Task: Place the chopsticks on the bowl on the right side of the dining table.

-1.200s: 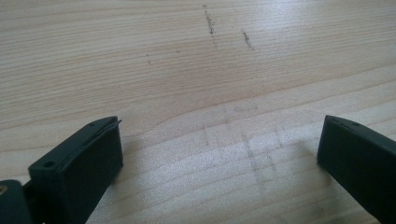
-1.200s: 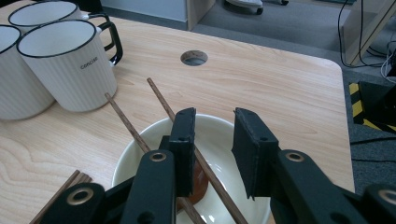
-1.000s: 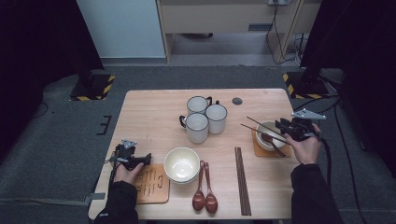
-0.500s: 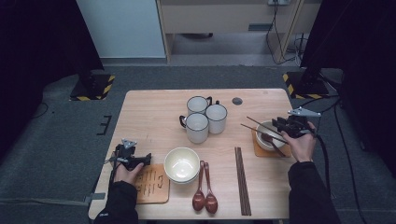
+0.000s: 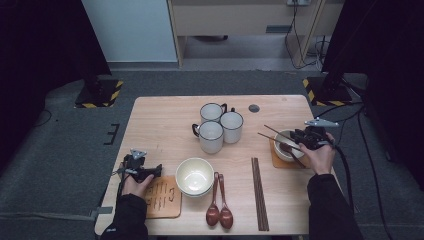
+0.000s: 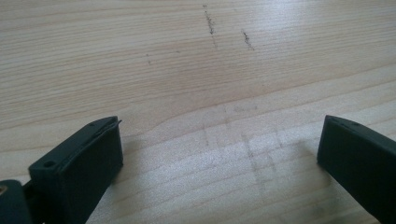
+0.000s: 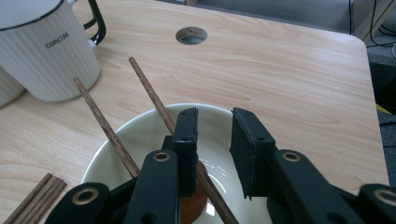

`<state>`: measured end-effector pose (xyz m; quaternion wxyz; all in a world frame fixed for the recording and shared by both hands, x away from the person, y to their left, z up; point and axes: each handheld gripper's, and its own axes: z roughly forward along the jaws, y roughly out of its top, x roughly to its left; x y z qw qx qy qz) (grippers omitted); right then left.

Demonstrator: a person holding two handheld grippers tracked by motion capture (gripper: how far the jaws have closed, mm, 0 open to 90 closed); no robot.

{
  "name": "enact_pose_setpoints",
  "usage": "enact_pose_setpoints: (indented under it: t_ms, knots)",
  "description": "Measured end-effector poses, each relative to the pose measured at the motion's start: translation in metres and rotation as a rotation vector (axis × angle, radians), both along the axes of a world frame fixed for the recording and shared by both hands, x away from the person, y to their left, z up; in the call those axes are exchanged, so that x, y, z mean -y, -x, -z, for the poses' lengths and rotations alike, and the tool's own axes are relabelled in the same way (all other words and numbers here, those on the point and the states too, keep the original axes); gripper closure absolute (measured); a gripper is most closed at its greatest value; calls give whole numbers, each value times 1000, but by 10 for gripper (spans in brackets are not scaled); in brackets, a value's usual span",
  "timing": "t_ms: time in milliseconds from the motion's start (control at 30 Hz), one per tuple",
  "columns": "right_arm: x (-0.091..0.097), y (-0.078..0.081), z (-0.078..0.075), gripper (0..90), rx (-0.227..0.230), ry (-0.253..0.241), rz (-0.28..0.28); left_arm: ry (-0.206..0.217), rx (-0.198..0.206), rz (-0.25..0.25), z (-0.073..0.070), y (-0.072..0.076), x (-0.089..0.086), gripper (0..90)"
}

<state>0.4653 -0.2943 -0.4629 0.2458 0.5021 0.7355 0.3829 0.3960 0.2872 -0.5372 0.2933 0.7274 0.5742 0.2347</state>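
My right gripper (image 7: pixel 215 114) hovers over a white bowl (image 7: pixel 140 135) on a wooden coaster (image 5: pixel 277 161) at the table's right. Its jaws have just been closing but a narrow gap remains, so it is open with nothing pinched. Two brown chopsticks (image 7: pixel 149 88) lean across the bowl's rim. One passes under the left jaw. A brown spoon (image 7: pixel 194 205) lies in the bowl. My left gripper (image 6: pixel 222 126) is wide open over bare wood (image 6: pixel 187 56). In the high view the left gripper (image 5: pixel 157 171) sits by a second coaster (image 5: pixel 161 196).
Three white mugs (image 5: pixel 220 125) stand at the table's centre back. Nearer the front are a cream bowl (image 5: pixel 194 176), two brown spoons (image 5: pixel 218 205) and a pair of chopsticks (image 5: pixel 259 195). A round cable hole (image 7: pixel 191 35) lies behind the right bowl.
The right gripper has shifted a little over the bowl. The left hand and the tableware have stayed put.
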Motion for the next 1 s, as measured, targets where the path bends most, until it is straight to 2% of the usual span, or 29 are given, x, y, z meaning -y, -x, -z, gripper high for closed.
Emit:
enact_pose_setpoints:
  t_ms: [167, 467, 1000]
  knots:
    - [0, -2, 3, 719, -7, 18, 7, 0, 0, 0, 0, 0, 0, 0]
    - [2, -4, 8, 724, -21, 17, 23, 0, 0, 0, 0, 0, 0, 0]
    - [-7, -4, 8, 723, -25, 23, -30, 0, 0, 0, 0, 0, 0, 0]
